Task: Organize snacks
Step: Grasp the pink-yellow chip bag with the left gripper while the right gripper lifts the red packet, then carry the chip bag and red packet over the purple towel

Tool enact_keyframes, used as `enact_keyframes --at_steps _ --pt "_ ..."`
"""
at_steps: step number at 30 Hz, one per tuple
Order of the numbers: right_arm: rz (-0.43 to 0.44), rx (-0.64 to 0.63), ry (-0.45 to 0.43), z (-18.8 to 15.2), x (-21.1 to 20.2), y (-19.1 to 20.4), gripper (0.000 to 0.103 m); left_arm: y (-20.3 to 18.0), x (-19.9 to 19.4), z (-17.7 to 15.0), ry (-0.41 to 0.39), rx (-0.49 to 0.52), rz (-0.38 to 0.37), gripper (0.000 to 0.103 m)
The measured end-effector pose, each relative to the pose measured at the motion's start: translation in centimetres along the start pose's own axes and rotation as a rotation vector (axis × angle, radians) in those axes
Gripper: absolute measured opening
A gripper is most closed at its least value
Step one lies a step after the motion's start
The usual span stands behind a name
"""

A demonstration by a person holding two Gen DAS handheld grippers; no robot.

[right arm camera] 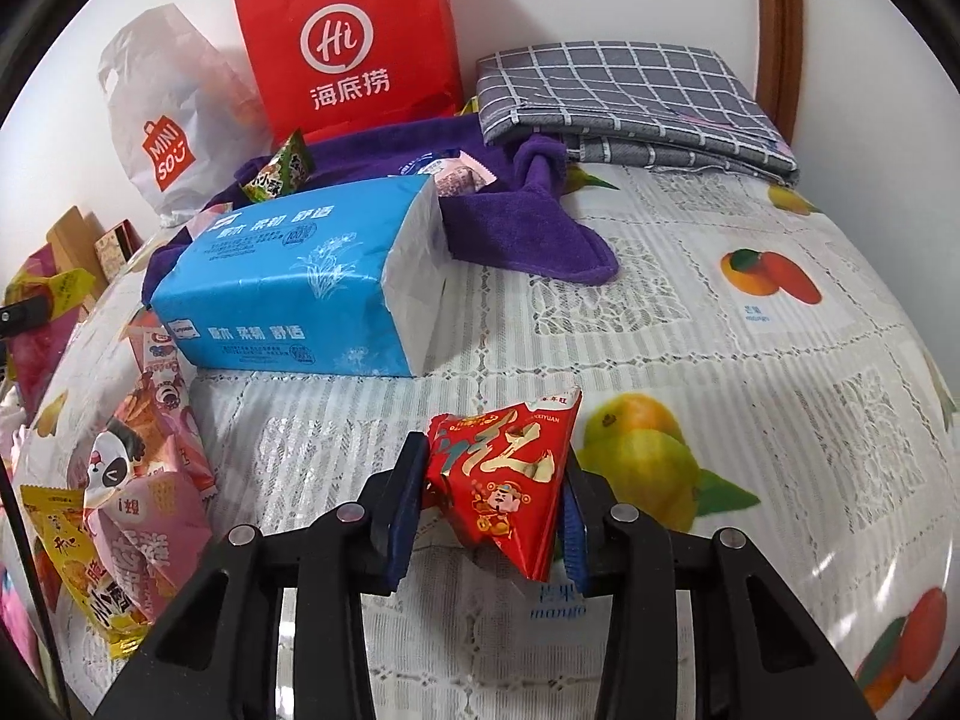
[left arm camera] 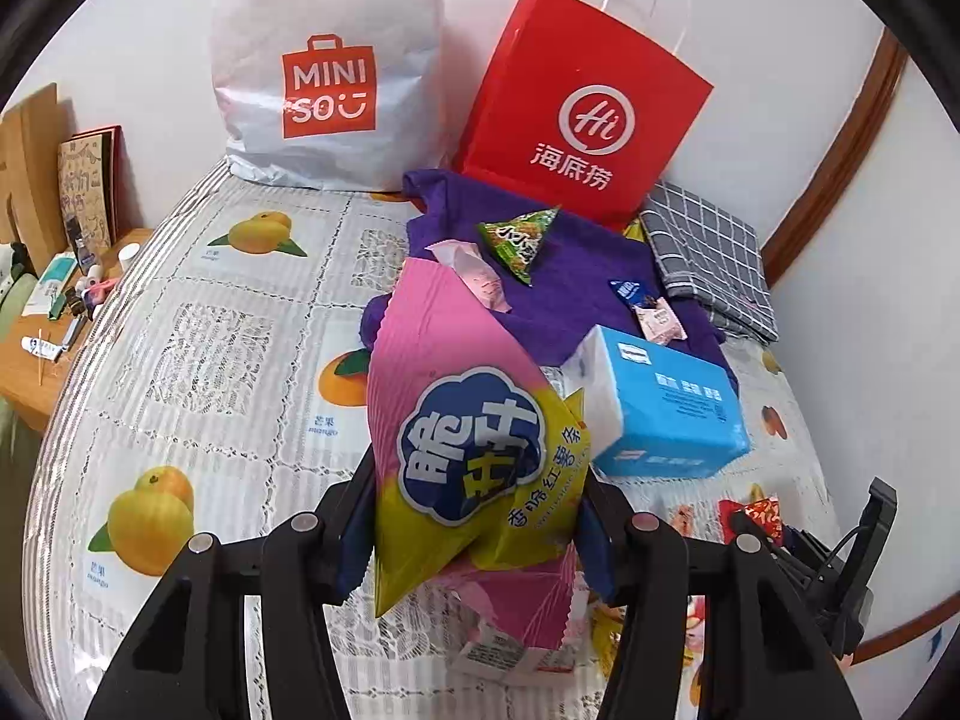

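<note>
Pink-yellow snack bag [left arm camera: 474,456] pinched in left gripper [left arm camera: 477,531], red packet [right arm camera: 510,474] pinched in right gripper [right arm camera: 489,516], both near the blue tissue pack [right arm camera: 300,276].

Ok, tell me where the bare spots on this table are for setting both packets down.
Free: the cloth left of the purple towel, before the Miniso bag; and right of the tissue pack, below the checked cloth. Crowded: the towel's top and the snack pile.

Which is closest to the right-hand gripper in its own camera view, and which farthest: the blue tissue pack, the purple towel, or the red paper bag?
From the right gripper:
1. Blue tissue pack, ahead, left.
2. Purple towel, behind the pack.
3. Red paper bag, upright at the wall.
</note>
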State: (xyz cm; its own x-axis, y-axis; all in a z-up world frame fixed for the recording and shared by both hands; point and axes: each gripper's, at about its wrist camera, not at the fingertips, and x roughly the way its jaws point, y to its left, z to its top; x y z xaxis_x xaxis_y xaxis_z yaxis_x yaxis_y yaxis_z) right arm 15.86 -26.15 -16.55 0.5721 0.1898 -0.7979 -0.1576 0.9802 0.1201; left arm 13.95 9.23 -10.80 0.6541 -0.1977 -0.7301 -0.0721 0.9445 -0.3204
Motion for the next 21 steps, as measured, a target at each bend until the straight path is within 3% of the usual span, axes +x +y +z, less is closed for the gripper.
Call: enact_keyframes --at_steps 6,21 --pt "0.009 -0.017 -0.008 0.0 -1.5 1.1 0.039 -1.2 -0.4 -0.5 0.007 0.018 -0.020 0.053" --pt "0.039 -0.131 -0.137 3.6 -7.5 5.1 0.039 -4.9 -0.5 -0.2 0.017 0.081 -0.073 0.053"
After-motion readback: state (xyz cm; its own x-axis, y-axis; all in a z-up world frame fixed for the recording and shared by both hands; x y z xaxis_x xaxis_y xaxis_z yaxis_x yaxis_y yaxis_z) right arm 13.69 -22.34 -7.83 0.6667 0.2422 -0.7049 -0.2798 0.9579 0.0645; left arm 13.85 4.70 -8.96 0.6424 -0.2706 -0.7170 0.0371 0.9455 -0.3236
